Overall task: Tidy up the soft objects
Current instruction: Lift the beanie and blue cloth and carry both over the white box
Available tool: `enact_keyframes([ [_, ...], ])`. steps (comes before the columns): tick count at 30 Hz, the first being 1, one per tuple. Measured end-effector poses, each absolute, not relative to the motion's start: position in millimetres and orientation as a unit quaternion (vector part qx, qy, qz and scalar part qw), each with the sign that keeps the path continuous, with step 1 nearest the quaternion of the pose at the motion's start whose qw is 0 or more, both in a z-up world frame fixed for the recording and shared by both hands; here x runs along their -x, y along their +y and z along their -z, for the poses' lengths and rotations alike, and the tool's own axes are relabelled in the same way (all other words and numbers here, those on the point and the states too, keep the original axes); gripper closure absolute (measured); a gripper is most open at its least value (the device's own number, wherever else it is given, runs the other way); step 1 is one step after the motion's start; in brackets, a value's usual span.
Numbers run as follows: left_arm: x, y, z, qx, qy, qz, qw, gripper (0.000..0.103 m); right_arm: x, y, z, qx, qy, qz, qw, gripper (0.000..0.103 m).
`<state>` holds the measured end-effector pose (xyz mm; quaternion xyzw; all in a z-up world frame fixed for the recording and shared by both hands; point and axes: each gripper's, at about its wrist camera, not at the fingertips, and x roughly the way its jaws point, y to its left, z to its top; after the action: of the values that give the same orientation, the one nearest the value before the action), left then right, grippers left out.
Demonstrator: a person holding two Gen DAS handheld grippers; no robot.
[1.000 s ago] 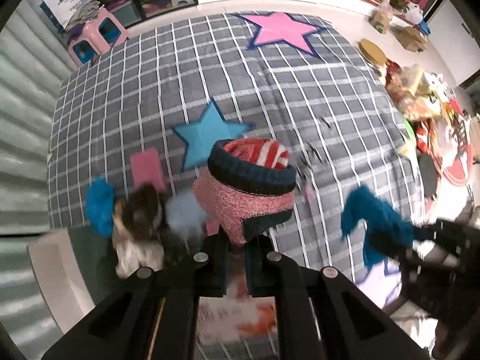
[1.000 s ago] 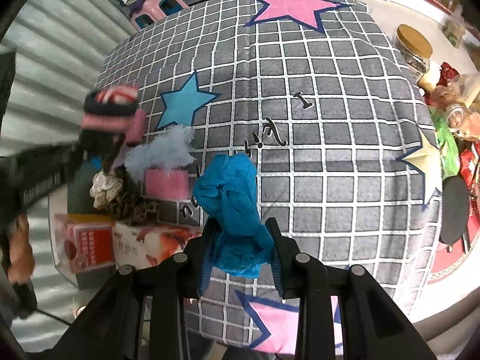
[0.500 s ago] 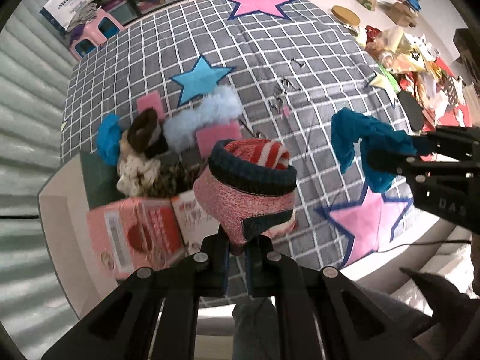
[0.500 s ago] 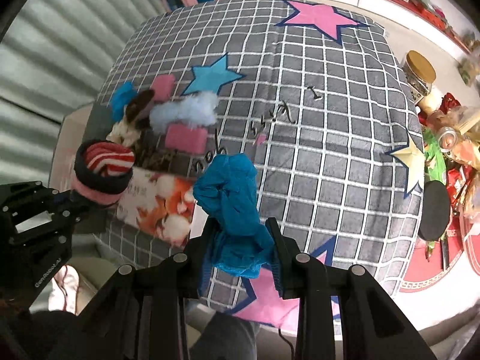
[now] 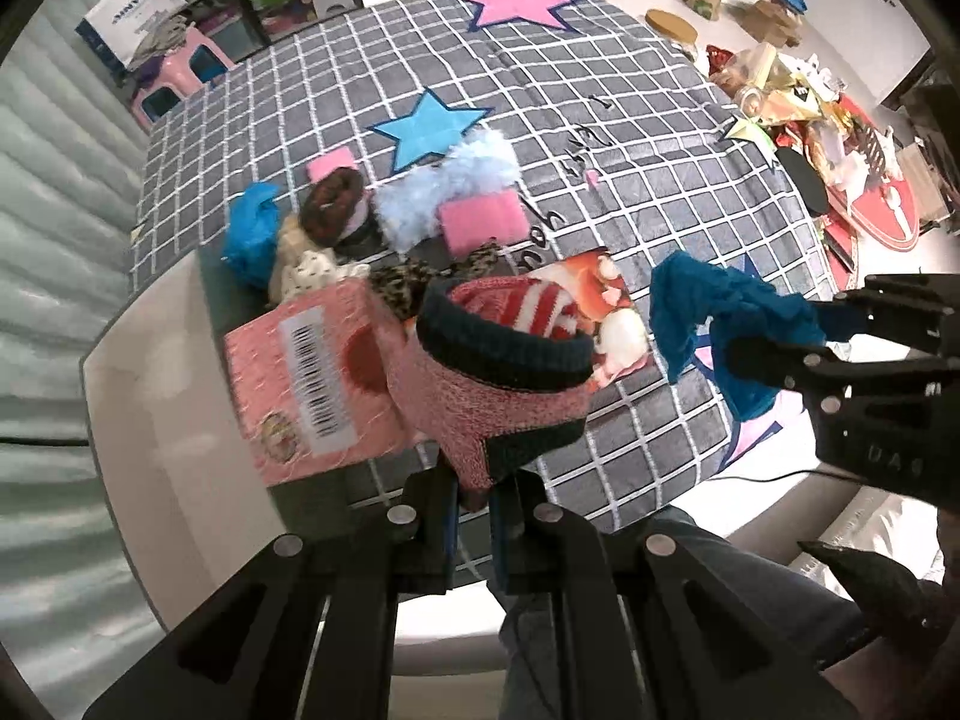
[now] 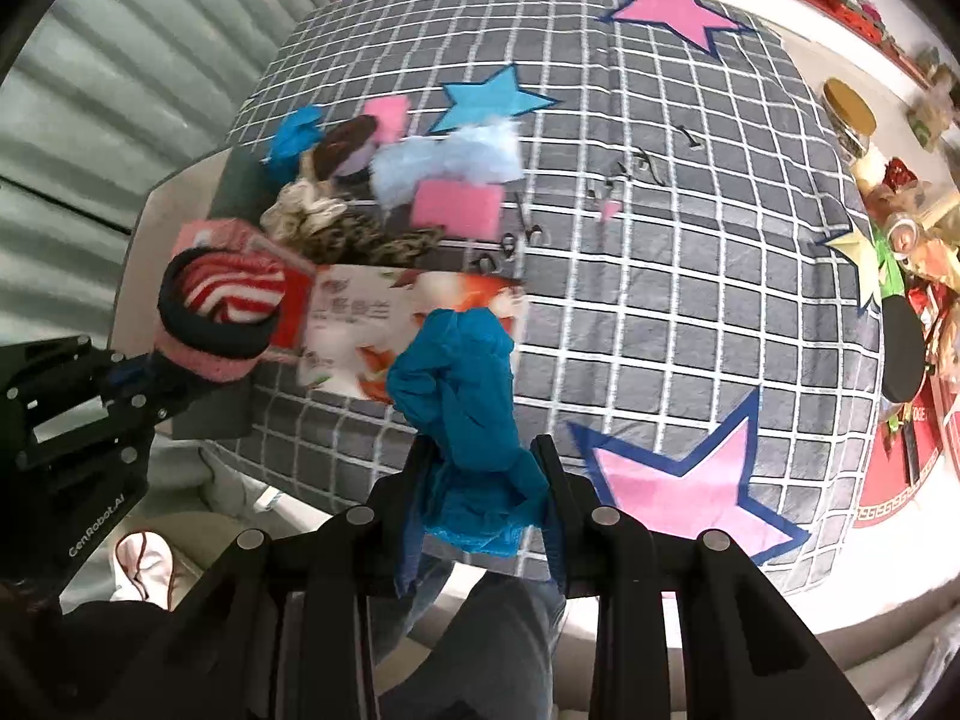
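My left gripper (image 5: 477, 495) is shut on a pink knitted sock with a navy cuff and red-and-white stripes inside (image 5: 498, 360), held up over the near edge of the bed. The same sock (image 6: 225, 315) shows at the left of the right wrist view. My right gripper (image 6: 483, 474) is shut on a crumpled teal cloth (image 6: 462, 396), which also hangs at the right of the left wrist view as the teal cloth (image 5: 714, 318). On the grey checked bedspread (image 5: 600, 138) lies a heap of soft things: a pale blue fluffy piece (image 5: 447, 186), a pink sponge (image 5: 483, 225), a brown scrunchie (image 5: 333, 204).
A pink box with a barcode (image 5: 312, 372) and a printed orange-and-white packet (image 6: 384, 324) lie at the bed's near edge. A pink stool (image 5: 180, 78) stands beyond the bed. Clutter and jars (image 5: 798, 96) fill the floor at the right. A person's legs (image 6: 480, 630) are below.
Both grippers have drawn back from the heap toward the near edge of the bed, each keeping its hold. The pink box and packet now lie under the sock.
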<state>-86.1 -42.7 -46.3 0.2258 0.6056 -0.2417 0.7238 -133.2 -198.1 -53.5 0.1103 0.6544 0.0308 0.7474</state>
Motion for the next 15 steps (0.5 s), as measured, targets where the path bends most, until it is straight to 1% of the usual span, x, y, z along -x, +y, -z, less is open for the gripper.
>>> enact_keyframes([
  [15,88,43,23,-0.188,0.575,0.203,0.770,0.094,126,-119,18,-0.067,0.622,-0.043,0.779,0.069],
])
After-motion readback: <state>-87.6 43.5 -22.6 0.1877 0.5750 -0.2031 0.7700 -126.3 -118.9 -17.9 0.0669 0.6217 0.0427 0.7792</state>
